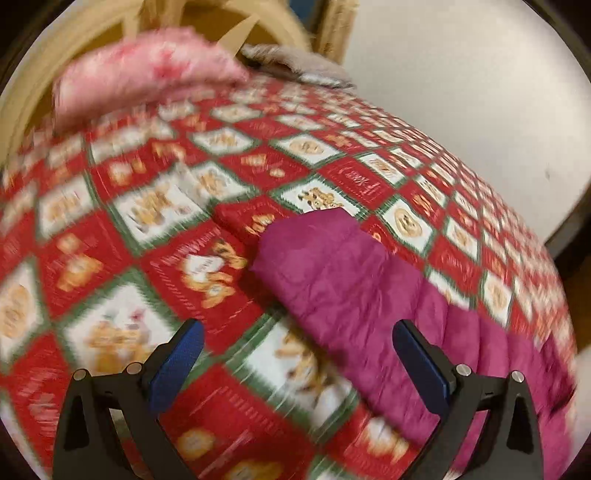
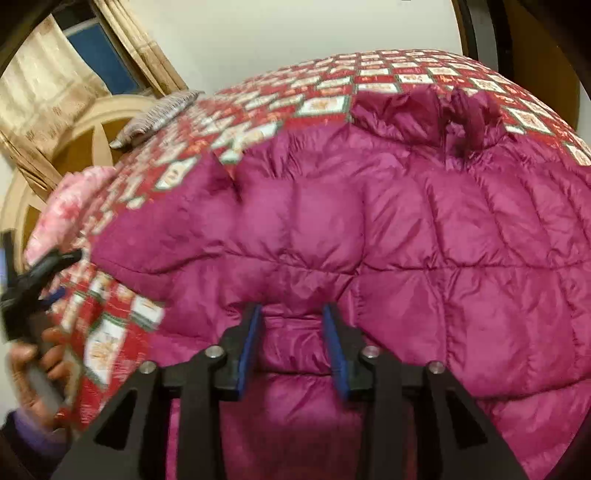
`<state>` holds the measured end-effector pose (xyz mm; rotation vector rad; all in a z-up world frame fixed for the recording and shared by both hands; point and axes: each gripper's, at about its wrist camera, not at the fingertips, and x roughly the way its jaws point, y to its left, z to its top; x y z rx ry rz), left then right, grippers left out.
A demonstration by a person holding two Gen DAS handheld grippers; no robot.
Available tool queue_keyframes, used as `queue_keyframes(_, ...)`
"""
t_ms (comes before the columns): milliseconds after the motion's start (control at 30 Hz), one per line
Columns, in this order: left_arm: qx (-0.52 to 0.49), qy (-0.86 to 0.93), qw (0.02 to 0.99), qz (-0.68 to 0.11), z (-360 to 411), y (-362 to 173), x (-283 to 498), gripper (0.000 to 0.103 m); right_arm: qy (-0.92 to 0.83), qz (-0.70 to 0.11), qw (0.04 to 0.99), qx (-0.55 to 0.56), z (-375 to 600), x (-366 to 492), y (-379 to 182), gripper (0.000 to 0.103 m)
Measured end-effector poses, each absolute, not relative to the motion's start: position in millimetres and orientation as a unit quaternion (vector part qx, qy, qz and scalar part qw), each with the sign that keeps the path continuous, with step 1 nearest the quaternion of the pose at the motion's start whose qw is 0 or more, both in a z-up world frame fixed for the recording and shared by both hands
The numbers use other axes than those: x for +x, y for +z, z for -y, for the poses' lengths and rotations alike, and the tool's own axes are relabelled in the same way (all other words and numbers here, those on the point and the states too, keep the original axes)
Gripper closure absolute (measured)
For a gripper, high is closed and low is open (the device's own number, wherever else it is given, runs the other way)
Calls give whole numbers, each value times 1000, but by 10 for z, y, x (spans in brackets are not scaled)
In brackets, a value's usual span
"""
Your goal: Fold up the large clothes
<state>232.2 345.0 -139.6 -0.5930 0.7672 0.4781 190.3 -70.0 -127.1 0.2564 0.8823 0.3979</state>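
Observation:
A magenta quilted puffer jacket (image 2: 406,240) lies spread on a bed with a red, white and green patchwork bedspread (image 2: 424,74). My right gripper (image 2: 291,314) stands over the jacket's near edge, its jaws partly apart, with a puffed fold of the jacket between the blue pads and no clear squeeze on it. In the left wrist view the jacket's sleeve (image 1: 332,266) stretches across the bedspread (image 1: 147,206). My left gripper (image 1: 297,332) hangs wide open above the bedspread, its right finger over the sleeve, holding nothing. It also shows blurred in a hand as the left gripper (image 2: 62,275).
A fluffy pink cloth (image 1: 147,66) and a grey cushion (image 1: 295,62) lie at the head of the bed by a curved wooden headboard (image 1: 92,33). A white wall (image 1: 461,92) runs along the far side. Beige curtains (image 2: 44,85) hang by a window.

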Motion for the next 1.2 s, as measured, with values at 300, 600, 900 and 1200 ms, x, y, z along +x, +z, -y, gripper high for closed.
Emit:
queue_keyframes(300, -317, 220, 854, -350, -3407, -1541, 2761, 39, 121, -360, 918, 115, 1196, 1408, -831, 31)
queue_keyframes(600, -242, 153, 901, -326, -2971, -1179, 2836, 98, 44, -367, 913, 173, 1805, 1262, -887, 31)
queue_keyframes(900, -106, 2, 968, -228, -1535, -146, 2584, 98, 12, -358, 906, 225, 2176, 1142, -930, 31)
queue_keyframes(1200, -4, -221, 951, -216, 250, -163, 2071, 98, 1, -346, 909, 233, 2326, 1017, -925, 31)
